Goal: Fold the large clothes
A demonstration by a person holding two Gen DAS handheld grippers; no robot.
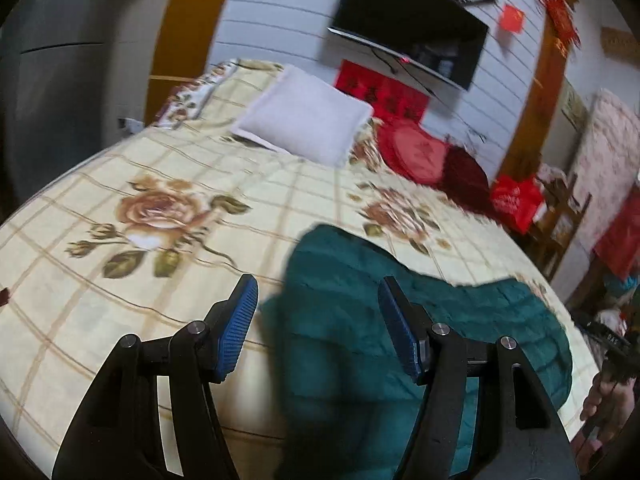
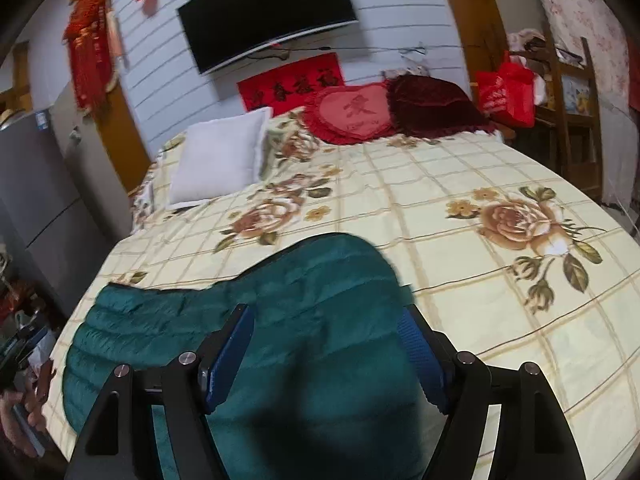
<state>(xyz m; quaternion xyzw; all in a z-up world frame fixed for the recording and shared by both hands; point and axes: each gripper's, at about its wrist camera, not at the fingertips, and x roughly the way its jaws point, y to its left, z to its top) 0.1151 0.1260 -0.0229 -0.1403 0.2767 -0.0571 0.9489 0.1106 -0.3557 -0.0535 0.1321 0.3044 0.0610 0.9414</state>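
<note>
**Both tools spread wide above a teal down jacket on the bed**

Blue ribbed pads (image 1: 239,328) of the left tool (image 1: 318,328) fill the foreground of its own view, standing wide apart with nothing pinched between them. Just beyond and below that gap lies the teal quilted down jacket (image 1: 460,320), flat on the bed; most of it spreads to the right of the tool, and one rounded end reaches ahead of the tips. Whether the pads brush the fabric cannot be told, as the view is blurred.

Seen from the right wrist, the right tool (image 2: 328,352) is likewise spread wide, its pads gripping nothing. Here the jacket (image 2: 160,328) runs beneath the gap and off to the tool's left, a rounded hump of it rising just ahead of the fingers.

Under the jacket is the bed's cream checked bedspread (image 2: 460,208) printed with brown roses. Far ahead of the tools, at the head of the bed, sit a white pillow (image 2: 220,160), a red heart-shaped cushion (image 2: 352,114) and a dark maroon cushion (image 2: 432,104). A curved black television (image 2: 264,12) hangs on the white panelled wall beyond them, with a red banner (image 2: 292,82) beneath it. A red bag (image 2: 506,94) hangs off to the right, beside a wooden frame.
</note>
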